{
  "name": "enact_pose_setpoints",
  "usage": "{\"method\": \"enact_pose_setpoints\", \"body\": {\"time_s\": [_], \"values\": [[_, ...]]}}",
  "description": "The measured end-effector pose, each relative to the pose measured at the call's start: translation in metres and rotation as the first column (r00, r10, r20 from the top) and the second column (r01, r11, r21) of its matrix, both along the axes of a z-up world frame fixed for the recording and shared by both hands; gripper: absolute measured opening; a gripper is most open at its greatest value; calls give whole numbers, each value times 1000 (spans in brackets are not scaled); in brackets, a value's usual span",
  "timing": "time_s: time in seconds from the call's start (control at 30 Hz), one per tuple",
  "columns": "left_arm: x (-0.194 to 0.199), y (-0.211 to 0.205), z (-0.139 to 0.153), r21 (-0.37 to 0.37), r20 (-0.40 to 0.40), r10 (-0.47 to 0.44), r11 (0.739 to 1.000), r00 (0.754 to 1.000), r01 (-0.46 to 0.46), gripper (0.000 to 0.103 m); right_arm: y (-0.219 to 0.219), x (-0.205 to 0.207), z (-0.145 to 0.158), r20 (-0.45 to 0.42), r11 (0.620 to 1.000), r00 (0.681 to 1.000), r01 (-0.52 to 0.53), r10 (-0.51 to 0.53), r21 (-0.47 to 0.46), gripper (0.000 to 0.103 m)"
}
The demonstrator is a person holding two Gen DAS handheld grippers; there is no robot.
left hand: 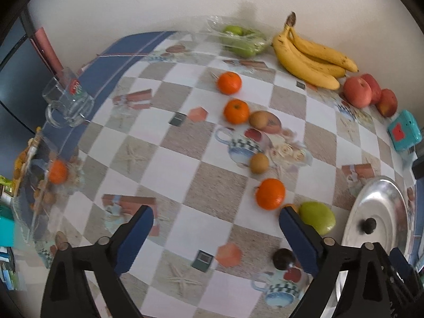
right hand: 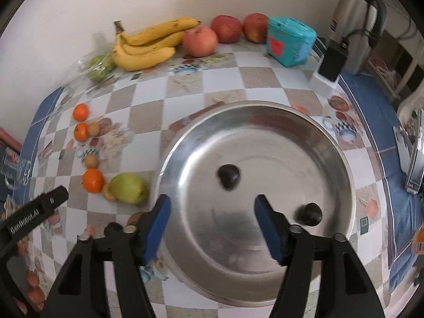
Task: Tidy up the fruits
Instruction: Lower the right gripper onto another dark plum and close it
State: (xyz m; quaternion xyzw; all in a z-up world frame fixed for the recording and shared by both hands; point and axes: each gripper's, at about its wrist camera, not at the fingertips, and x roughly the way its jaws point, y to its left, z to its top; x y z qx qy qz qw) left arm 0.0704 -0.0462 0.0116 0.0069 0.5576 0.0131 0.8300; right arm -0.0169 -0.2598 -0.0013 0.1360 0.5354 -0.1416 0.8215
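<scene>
My left gripper (left hand: 216,222) is open and empty above the checkered tablecloth. Three oranges (left hand: 270,194) and two small brown fruits (left hand: 259,163) lie ahead of it, a green pear (left hand: 318,217) by its right finger, a dark plum (left hand: 284,258) on the cloth below. My right gripper (right hand: 212,212) is open and empty over a steel plate (right hand: 265,122) holding two dark plums (right hand: 229,176). Bananas (right hand: 148,45), three red apples (right hand: 200,41) and bagged green fruit (right hand: 98,65) lie by the wall.
A glass mug (left hand: 67,100) stands at the table's left edge. A teal box (right hand: 290,41), a black charger (right hand: 332,61) and a steel thermos (right hand: 355,16) stand at the back right. A phone (right hand: 417,159) lies at the right edge.
</scene>
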Motion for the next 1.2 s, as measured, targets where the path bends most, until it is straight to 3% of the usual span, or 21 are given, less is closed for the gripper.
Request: {"method": "enact_pose_setpoints", "body": {"time_s": [0.17,0.27,0.63,0.93,1.2], "values": [[1,12,6,30,22,11,999,1000,-12,103,16,5,0,9,999,999,-48,48,-6,73],[1,15,6,31,20,9,999,1000,-10,103,26,8,-1,8,997,997,-74,74,-10,86],[3,25,-6,28,-27,16,999,1000,-15,103,54,15,-9,7,992,993,-121,122,-24,87],[7,38,-10,6,-53,36,999,998,-36,103,77,25,-17,8,979,981,-192,192,69,87],[10,50,-16,-10,-78,74,997,994,-75,103,102,30,-20,12,961,964,-265,264,76,87]]}}
